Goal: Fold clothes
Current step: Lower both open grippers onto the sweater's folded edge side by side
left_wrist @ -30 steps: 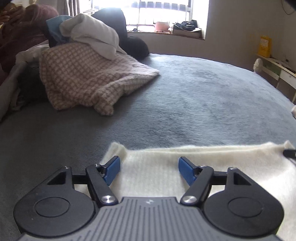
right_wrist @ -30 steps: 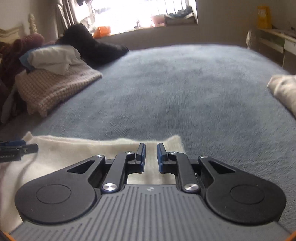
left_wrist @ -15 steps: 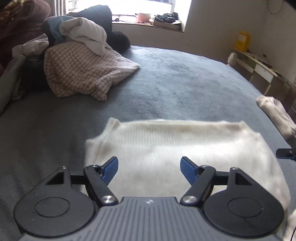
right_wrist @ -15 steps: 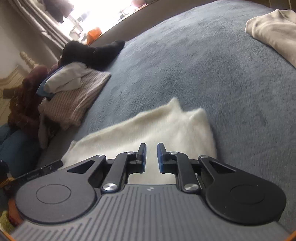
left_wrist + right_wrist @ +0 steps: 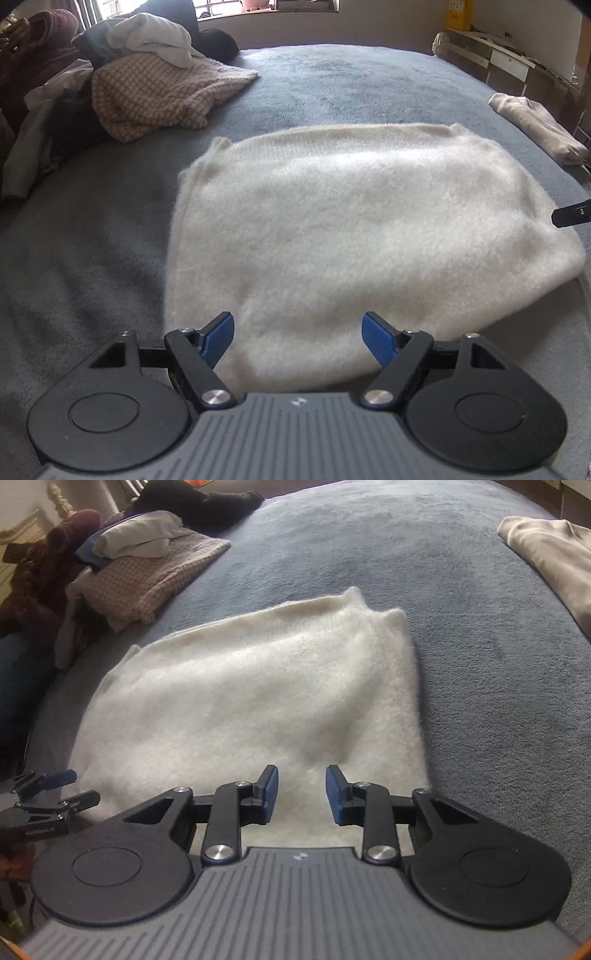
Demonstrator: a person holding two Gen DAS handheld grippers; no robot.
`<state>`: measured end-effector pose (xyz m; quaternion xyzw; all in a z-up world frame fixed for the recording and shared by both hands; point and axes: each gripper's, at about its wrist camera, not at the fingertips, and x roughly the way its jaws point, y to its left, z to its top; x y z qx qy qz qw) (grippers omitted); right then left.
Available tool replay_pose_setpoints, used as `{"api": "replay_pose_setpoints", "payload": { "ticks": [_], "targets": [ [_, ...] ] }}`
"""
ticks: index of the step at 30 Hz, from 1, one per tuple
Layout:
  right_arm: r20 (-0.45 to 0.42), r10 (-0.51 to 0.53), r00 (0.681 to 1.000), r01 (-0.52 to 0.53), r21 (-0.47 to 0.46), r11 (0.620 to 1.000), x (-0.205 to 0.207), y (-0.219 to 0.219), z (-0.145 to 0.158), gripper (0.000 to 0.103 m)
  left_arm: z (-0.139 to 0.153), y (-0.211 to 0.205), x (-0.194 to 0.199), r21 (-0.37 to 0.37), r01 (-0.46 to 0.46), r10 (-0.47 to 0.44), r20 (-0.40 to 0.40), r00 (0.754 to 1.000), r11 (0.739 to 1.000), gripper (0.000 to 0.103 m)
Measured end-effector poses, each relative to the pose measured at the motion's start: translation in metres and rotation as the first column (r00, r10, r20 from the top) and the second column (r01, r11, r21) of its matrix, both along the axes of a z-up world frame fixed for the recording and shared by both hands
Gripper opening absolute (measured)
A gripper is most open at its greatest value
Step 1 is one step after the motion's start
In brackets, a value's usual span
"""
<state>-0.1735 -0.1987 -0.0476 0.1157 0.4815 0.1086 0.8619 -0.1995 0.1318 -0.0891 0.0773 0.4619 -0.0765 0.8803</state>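
A fluffy cream sweater (image 5: pixel 354 236) lies folded into a rough rectangle on the grey-blue bed cover (image 5: pixel 351 81). It also shows in the right wrist view (image 5: pixel 258 698). My left gripper (image 5: pixel 298 338) is open and empty, raised above the sweater's near edge. My right gripper (image 5: pixel 301 794) is open and empty above the sweater's near right part. The left gripper shows at the left edge of the right wrist view (image 5: pixel 64 788), and a right fingertip (image 5: pixel 572 216) at the right edge of the left wrist view.
A pile of clothes with a pink checked knit (image 5: pixel 159 96) and a white garment (image 5: pixel 155 38) sits at the far left. A beige folded garment (image 5: pixel 539 125) lies at the far right. A shelf unit (image 5: pixel 506 62) stands past the bed.
Both grippers rose and pulled back from the sweater, so more of it shows. The right gripper went from shut to open. The left stayed open.
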Motion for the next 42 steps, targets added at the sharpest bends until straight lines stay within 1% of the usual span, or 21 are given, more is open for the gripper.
{"api": "replay_pose_setpoints", "payload": {
  "ticks": [2, 4, 5, 8, 12, 16, 18, 19, 21, 22, 23, 24, 25, 27, 29, 33, 36, 37, 38, 40, 42],
  "targets": [
    [-0.034, 0.061, 0.998, -0.062, -0.038, 0.997, -0.003, 0.013, -0.010, 0.040, -0.003, 0.001, -0.006, 0.014, -0.004, 0.004, -0.002, 1.000, 1.000, 0.078],
    [-0.093, 0.111, 0.989, -0.121, -0.101, 0.988, 0.002, 0.028, -0.039, 0.046, -0.005, 0.002, -0.012, 0.027, -0.007, 0.007, -0.004, 1.000, 1.000, 0.082],
    [-0.091, 0.123, 0.988, -0.134, -0.132, 0.982, 0.002, 0.034, -0.047, 0.048, -0.007, 0.001, -0.013, 0.029, -0.002, 0.002, 0.011, 1.000, 1.000, 0.086],
    [-0.079, 0.148, 0.986, -0.161, -0.196, 0.967, 0.001, 0.045, -0.044, 0.050, -0.009, 0.000, -0.017, 0.038, 0.010, -0.012, 0.033, 0.999, 0.999, 0.087],
    [-0.059, 0.102, 0.993, -0.111, -0.182, 0.977, -0.010, 0.037, -0.026, 0.051, 0.014, 0.007, -0.028, 0.030, -0.010, 0.009, 0.035, 0.999, 0.999, 0.083],
    [0.042, 0.056, 0.998, -0.046, -0.212, 0.976, -0.015, 0.033, 0.002, 0.057, 0.044, 0.011, -0.038, -0.045, 0.002, 0.004, 0.137, 0.991, 0.999, 0.087],
    [0.055, 0.056, 0.997, -0.041, -0.235, 0.971, -0.009, 0.036, 0.002, 0.061, 0.038, -0.003, -0.024, -0.076, 0.023, -0.013, 0.130, 0.991, 0.997, 0.087],
    [0.035, 0.065, 0.997, -0.054, -0.257, 0.965, -0.005, 0.040, -0.007, 0.063, 0.035, -0.011, -0.017, -0.092, 0.034, -0.022, 0.127, 0.992, 0.995, 0.087],
    [0.007, 0.099, 0.995, -0.091, -0.311, 0.946, -0.004, 0.050, -0.025, 0.073, 0.020, -0.029, -0.001, -0.117, 0.071, -0.058, 0.110, 0.992, 0.991, 0.087],
    [-0.007, 0.115, 0.993, -0.110, -0.338, 0.935, -0.003, 0.055, -0.034, 0.078, 0.009, -0.038, 0.006, -0.112, 0.087, -0.078, 0.085, 0.993, 0.990, 0.087],
    [-0.022, 0.130, 0.991, -0.129, -0.363, 0.923, -0.002, 0.059, -0.042, 0.078, -0.001, -0.047, 0.009, -0.079, 0.088, -0.081, 0.079, 0.994, 0.993, 0.090],
    [-0.033, 0.139, 0.990, -0.141, -0.375, 0.916, -0.002, 0.061, -0.048, 0.079, -0.010, -0.055, 0.012, -0.046, 0.089, -0.085, 0.075, 0.994, 0.995, 0.098],
    [-0.033, 0.135, 0.990, -0.138, -0.357, 0.924, -0.002, 0.057, -0.047, 0.079, -0.014, -0.062, 0.010, -0.024, 0.100, -0.097, 0.098, 0.990, 0.995, 0.101],
    [-0.027, 0.113, 0.993, -0.115, -0.317, 0.941, -0.003, 0.049, -0.043, 0.079, -0.018, -0.067, 0.007, 0.003, 0.101, -0.101, 0.109, 0.989, 0.995, 0.103],
    [-0.012, 0.066, 0.998, -0.067, -0.287, 0.955, -0.005, 0.045, -0.030, 0.079, -0.018, -0.064, 0.006, -0.009, 0.105, -0.104, 0.108, 0.989, 0.994, 0.103],
    [0.089, 0.075, 0.993, -0.044, -0.311, 0.949, -0.002, 0.056, -0.011, 0.083, -0.020, -0.064, 0.004, -0.012, 0.105, -0.103, 0.118, 0.988, 0.994, 0.103],
    [0.003, 0.130, 0.991, -0.121, -0.349, 0.929, 0.011, 0.070, -0.041, 0.091, -0.020, -0.066, 0.003, -0.001, 0.098, -0.097, 0.123, 0.988, 0.995, 0.103],
    [0.017, 0.161, 0.987, -0.141, -0.392, 0.909, 0.009, 0.077, -0.054, 0.100, -0.019, -0.065, 0.003, -0.001, 0.099, -0.098, 0.121, 0.988, 0.995, 0.103],
    [0.025, 0.182, 0.983, -0.154, -0.425, 0.892, 0.007, 0.082, -0.061, 0.102, -0.019, -0.065, 0.004, -0.001, 0.101, -0.100, 0.119, 0.988, 0.995, 0.103],
    [0.020, 0.179, 0.984, -0.152, -0.438, 0.886, 0.007, 0.085, -0.057, 0.102, -0.017, -0.064, 0.005, -0.001, 0.103, -0.102, 0.115, 0.988, 0.995, 0.103],
    [0.021, 0.165, 0.986, -0.142, -0.403, 0.904, 0.008, 0.078, -0.051, 0.102, -0.006, -0.058, 0.007, -0.011, 0.089, -0.087, 0.120, 0.989, 0.996, 0.100]
  ]
}}
